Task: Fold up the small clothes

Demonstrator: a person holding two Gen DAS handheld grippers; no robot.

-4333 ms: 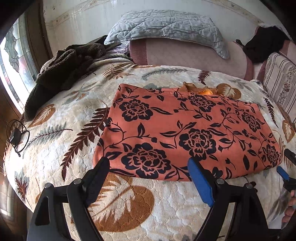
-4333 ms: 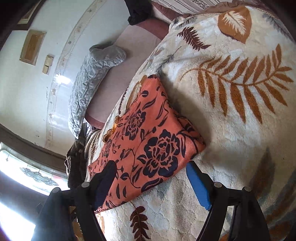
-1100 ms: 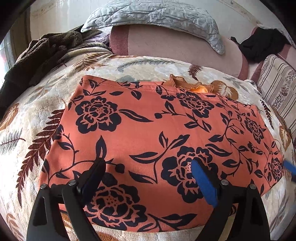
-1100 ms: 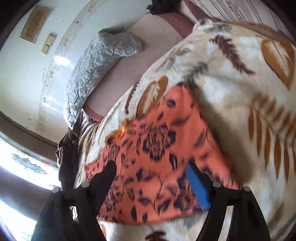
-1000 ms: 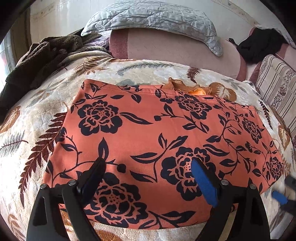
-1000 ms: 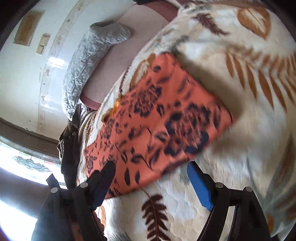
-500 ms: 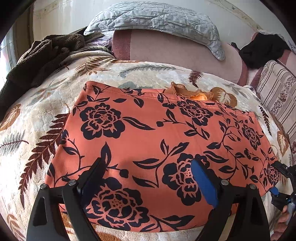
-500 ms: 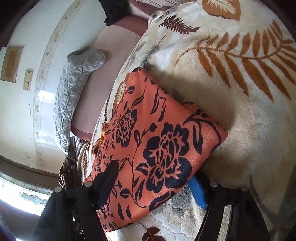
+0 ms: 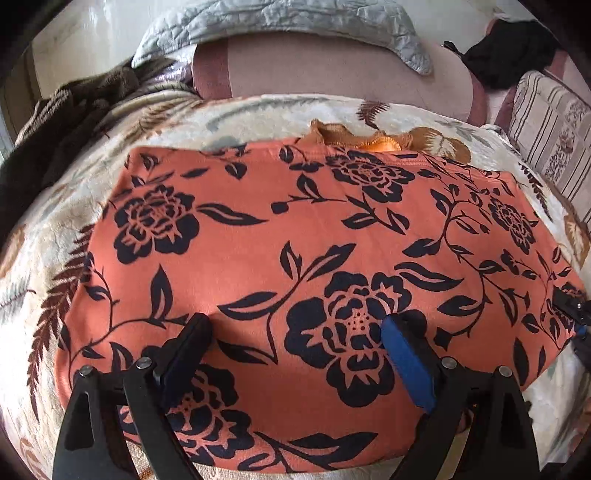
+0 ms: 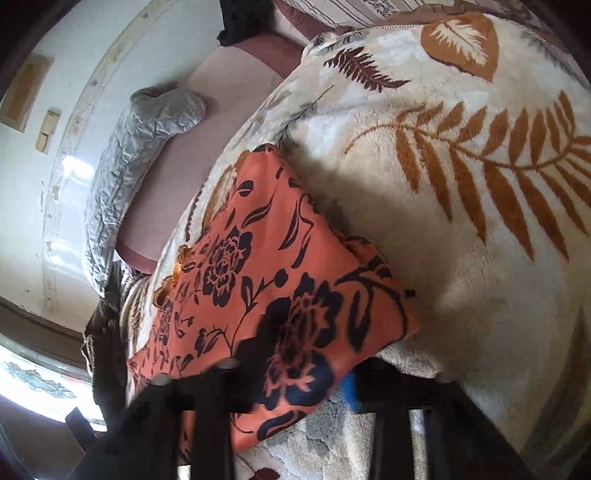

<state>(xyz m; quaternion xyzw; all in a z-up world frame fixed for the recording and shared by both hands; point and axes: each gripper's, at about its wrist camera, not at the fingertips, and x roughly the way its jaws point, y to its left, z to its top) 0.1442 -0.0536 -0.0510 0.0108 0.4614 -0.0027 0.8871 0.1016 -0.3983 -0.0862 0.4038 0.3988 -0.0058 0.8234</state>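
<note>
An orange garment with black flowers point(image 9: 295, 229) lies spread flat on a leaf-patterned blanket point(image 9: 258, 114). My left gripper point(image 9: 295, 343) hovers open over the garment's near edge, its fingers straddling a large black flower and nothing between the pads. My right gripper point(image 10: 291, 384) is at the garment's near right corner point(image 10: 314, 332), its jaws closing tight with the cloth pinched between them. In the left wrist view, the right gripper point(image 9: 570, 310) shows at the garment's right edge.
A small orange-brown piece of cloth point(image 9: 369, 140) peeks out behind the garment's far edge. A grey quilted pillow point(image 9: 295, 18) rests on the pink headboard. Dark brown clothing point(image 9: 66, 122) is heaped far left, a black garment point(image 9: 509, 51) far right, beside a striped cushion point(image 9: 554, 122).
The right gripper moved in to the garment's corner and went from wide open to shut on it. The left gripper came closer and lower over the garment, still open.
</note>
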